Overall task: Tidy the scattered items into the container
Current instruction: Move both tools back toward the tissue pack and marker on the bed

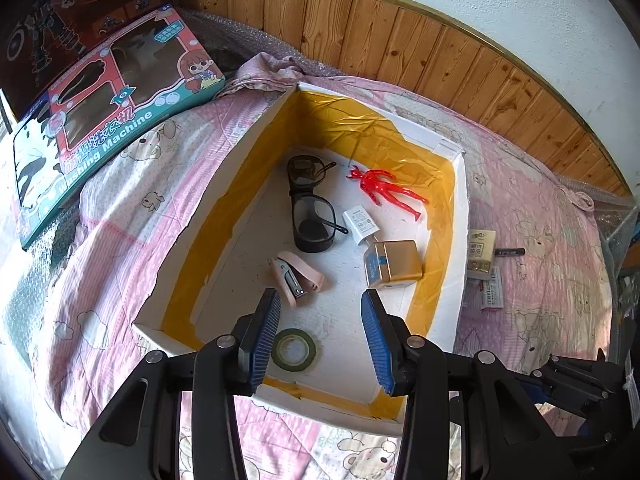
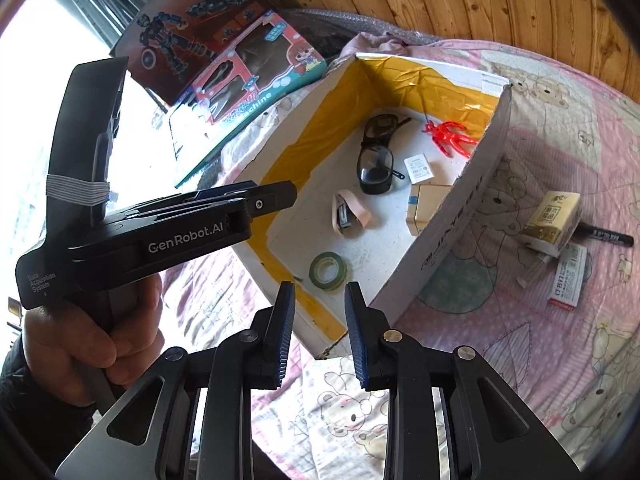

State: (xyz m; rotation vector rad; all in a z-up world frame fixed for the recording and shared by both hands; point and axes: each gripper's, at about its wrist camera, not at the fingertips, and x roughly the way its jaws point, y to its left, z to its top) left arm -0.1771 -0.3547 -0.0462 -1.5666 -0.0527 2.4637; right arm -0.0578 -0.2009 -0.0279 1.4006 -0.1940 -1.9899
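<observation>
I see a pink quilt (image 1: 120, 216) under wood panelling (image 1: 440, 56); toy boxes (image 1: 112, 92) lie at ten o'clock, the container (image 1: 240, 152) centre, with tape roll (image 1: 294, 350) inside. My left gripper (image 1: 320, 336) and right gripper (image 2: 320, 332) both gape empty. At three o'clock, tissue pack (image 2: 554, 216) half-hides a pen (image 2: 608, 235); the labels are unreadable.

Two toy boxes, a washing-machine one (image 1: 116, 112) and a robot one (image 1: 76, 4), lean by the wood-panelled wall (image 1: 420, 52).

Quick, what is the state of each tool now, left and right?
Left tool: open, holding nothing, above the container near the green tape roll.
Right tool: open, holding nothing.
</observation>
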